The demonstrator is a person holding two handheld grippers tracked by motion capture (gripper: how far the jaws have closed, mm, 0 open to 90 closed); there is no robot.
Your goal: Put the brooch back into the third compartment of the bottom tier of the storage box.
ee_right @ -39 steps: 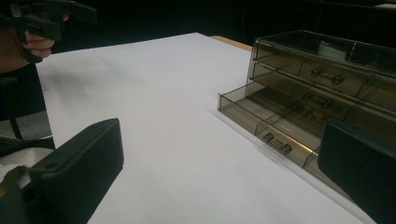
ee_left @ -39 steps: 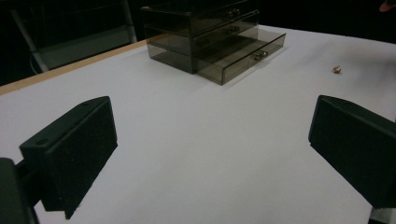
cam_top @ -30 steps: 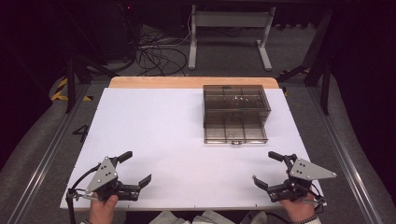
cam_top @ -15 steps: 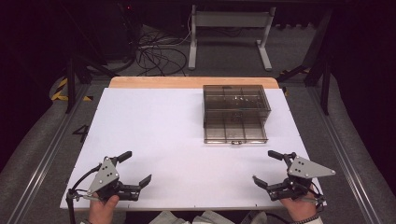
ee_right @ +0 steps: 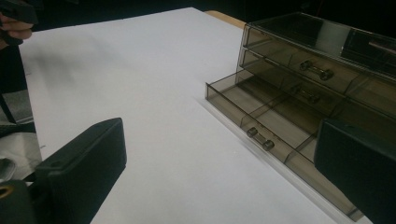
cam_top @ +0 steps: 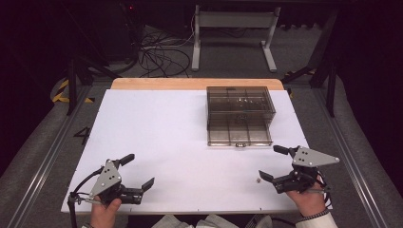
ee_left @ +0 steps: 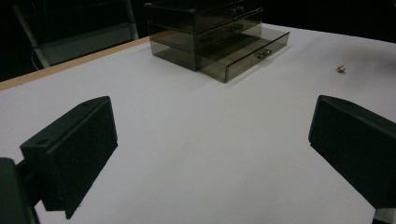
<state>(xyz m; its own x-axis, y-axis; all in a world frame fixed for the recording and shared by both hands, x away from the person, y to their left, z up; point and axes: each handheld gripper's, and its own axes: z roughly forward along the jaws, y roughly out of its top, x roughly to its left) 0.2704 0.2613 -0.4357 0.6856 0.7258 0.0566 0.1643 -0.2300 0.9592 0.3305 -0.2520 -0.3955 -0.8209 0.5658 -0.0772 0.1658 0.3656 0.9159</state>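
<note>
The counter point(cam_top: 180, 142) is a wide white board with a matte surface and a strip of pale wood along its far edge. On it, beyond the right gripper point(cam_top: 278, 164) and a little toward the middle, stands a drawer box point(cam_top: 240, 114) of smoky transparent plastic. Its lowest drawer point(cam_top: 239, 133) is pulled out, and thin walls divide it into compartments; what lies inside is hard to make out through the dark plastic. In the right gripper view the box is cut off at the right edge, partly behind one jaw. A very small tan object point(cam_top: 258, 180) lies on the counter just beside the right gripper's nearer jaw; its shape is too small to tell. The left gripper point(cam_top: 139, 172) rests at the near left corner, held in a hand point(cam_top: 105, 211), well apart from the box. Both pairs of jaws stand wide apart and hold nothing.
</note>
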